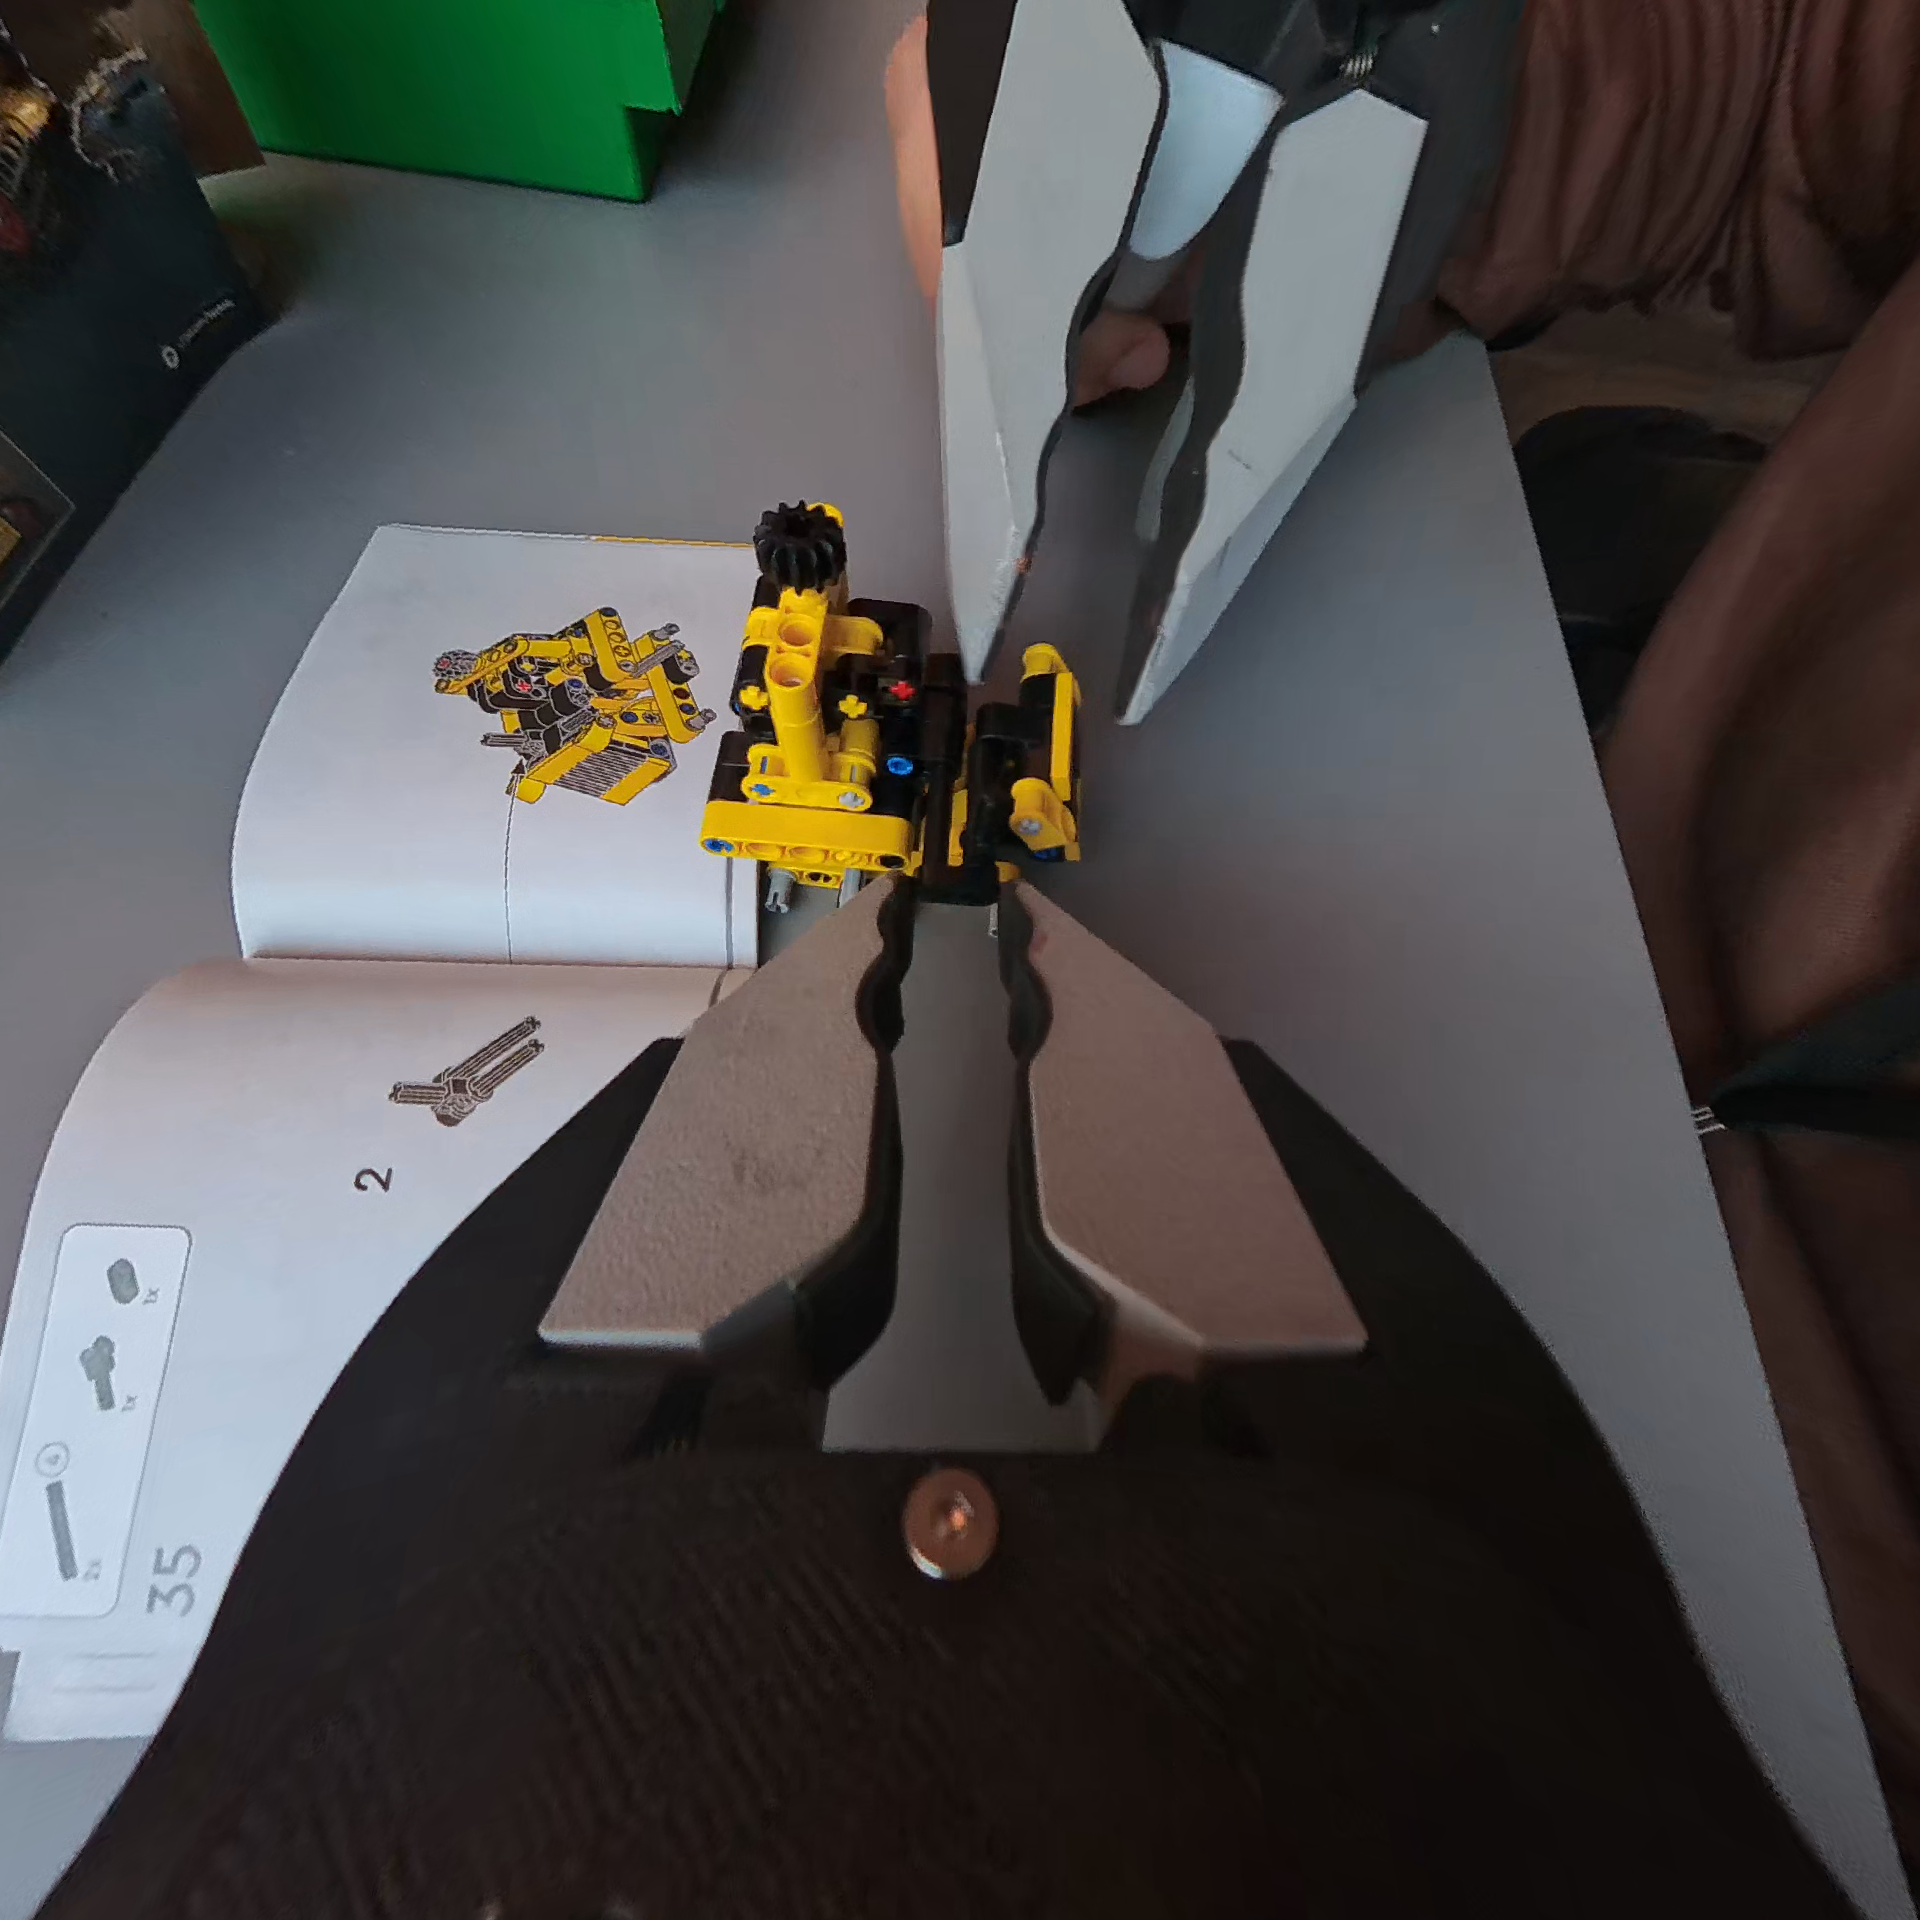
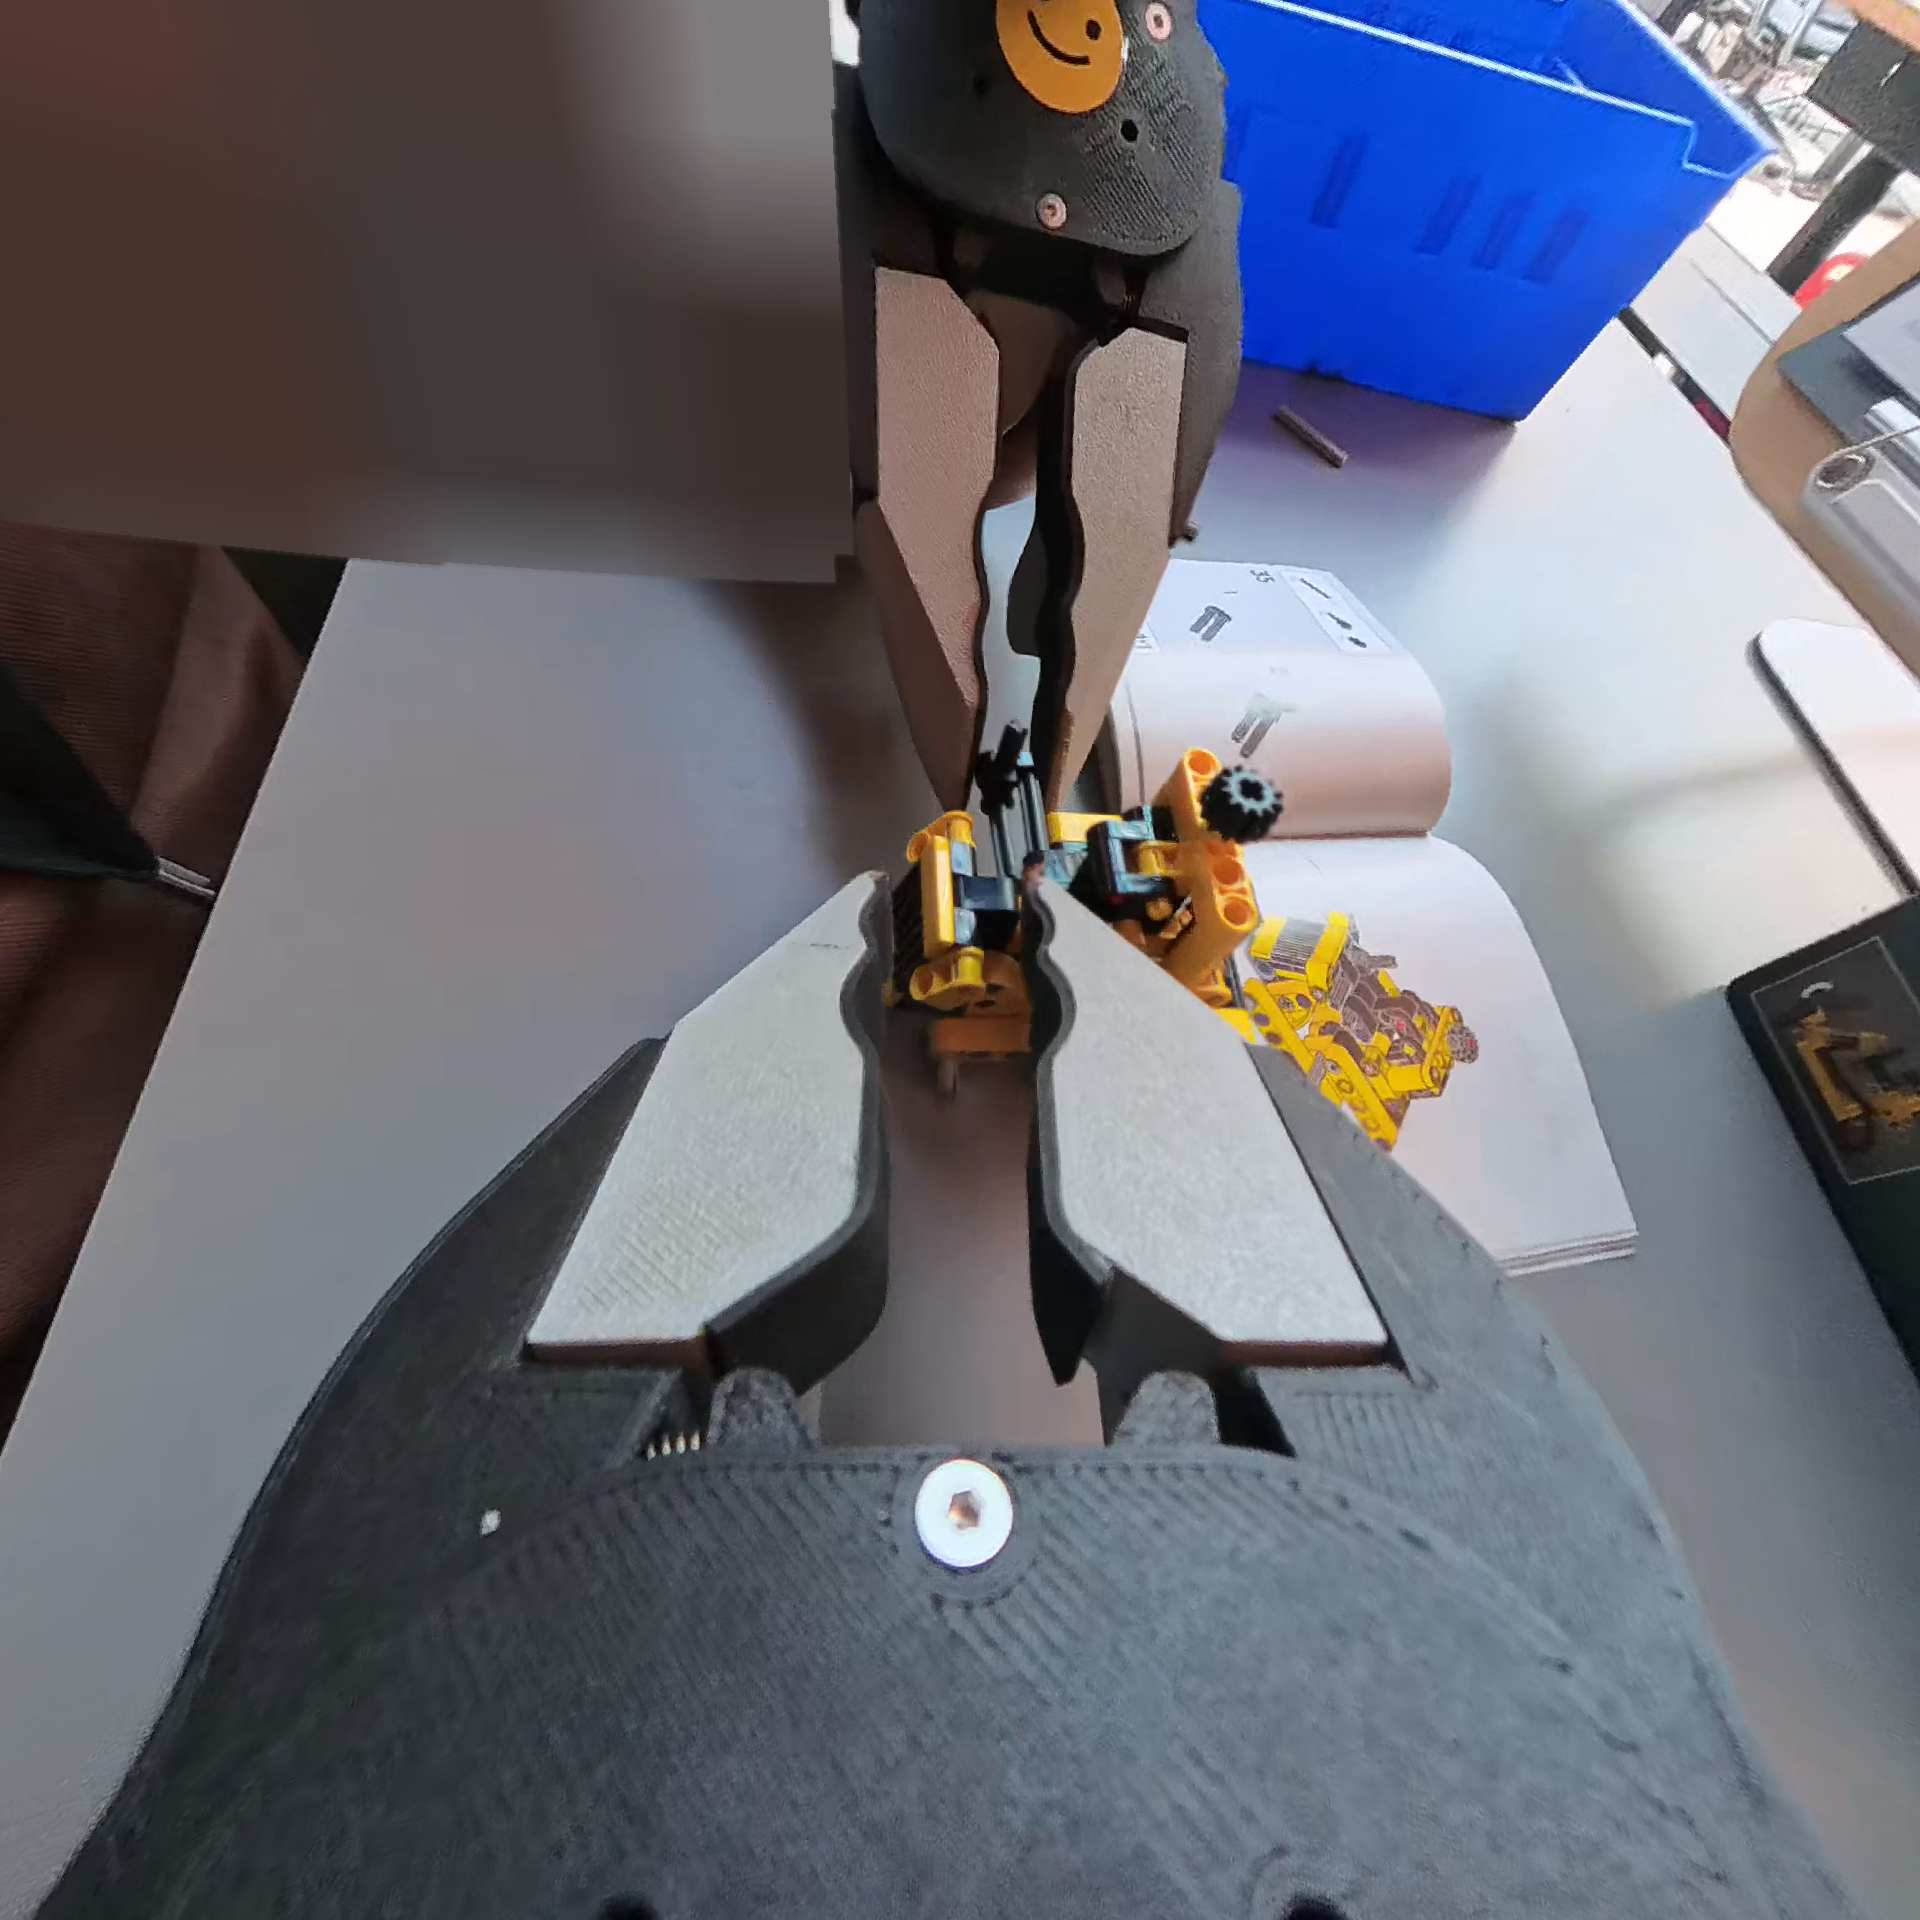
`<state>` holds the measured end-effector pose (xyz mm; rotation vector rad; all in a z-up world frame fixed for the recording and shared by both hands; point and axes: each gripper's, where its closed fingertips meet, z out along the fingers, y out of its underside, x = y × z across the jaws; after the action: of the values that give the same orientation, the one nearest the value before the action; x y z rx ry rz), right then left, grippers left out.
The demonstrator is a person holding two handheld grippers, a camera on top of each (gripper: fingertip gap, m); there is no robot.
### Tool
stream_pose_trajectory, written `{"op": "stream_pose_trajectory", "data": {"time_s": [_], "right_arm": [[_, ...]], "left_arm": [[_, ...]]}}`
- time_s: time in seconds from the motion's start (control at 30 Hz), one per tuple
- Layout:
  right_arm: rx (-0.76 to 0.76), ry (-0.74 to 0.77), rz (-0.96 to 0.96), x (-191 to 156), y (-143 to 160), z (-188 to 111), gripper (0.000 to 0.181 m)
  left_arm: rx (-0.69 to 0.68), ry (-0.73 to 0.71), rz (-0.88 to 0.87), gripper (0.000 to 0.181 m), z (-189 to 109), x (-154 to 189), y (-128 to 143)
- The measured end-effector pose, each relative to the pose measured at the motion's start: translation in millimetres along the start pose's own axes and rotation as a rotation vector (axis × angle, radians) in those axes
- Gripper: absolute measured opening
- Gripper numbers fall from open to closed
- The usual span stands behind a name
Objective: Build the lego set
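Left wrist view: left gripper (image 1: 956,899) clenched on the black end of the yellow-black lego model (image 1: 883,727), which stands on the desk (image 1: 1299,831) near its edge, overlapping the open instruction booklet (image 1: 416,831). Right gripper (image 2: 951,894) parted, its fingers straddling the model's yellow side piece. Blue bin (image 2: 1455,208) at the desk's far edge, contents hidden. Green box (image 1: 447,83) closed side on.

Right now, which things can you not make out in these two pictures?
- Left wrist view: the left gripper hides the near end of the lego model, so its grip stays unclear.
- Right wrist view: the right gripper covers the model's middle; contact unclear.
- Right wrist view: a blur patch hides the upper left.
- Instruction booklet: small part drawings unreadable.
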<state>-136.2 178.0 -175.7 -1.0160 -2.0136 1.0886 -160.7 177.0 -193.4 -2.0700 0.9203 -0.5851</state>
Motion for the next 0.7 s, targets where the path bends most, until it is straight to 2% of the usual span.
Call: {"op": "stream_pose_trajectory", "data": {"time_s": [0.1, 0.33, 0.7], "right_arm": [[-0.036, 0.001, -0.041, -5, 2, 7, 0.029], [-0.097, 0.090, -0.199, -2, 3, 10, 0.020], [-0.124, 0.102, -0.311, -5, 3, 15, 0.016]], "left_arm": [[0.003, 0.021, -0.016, 0.013, 1, 0, -1], [-0.003, 0.025, 0.003, 0.013, 0, 3, -1], [-0.040, 0.008, 0.022, 0.013, 2, 5, -1]]}}
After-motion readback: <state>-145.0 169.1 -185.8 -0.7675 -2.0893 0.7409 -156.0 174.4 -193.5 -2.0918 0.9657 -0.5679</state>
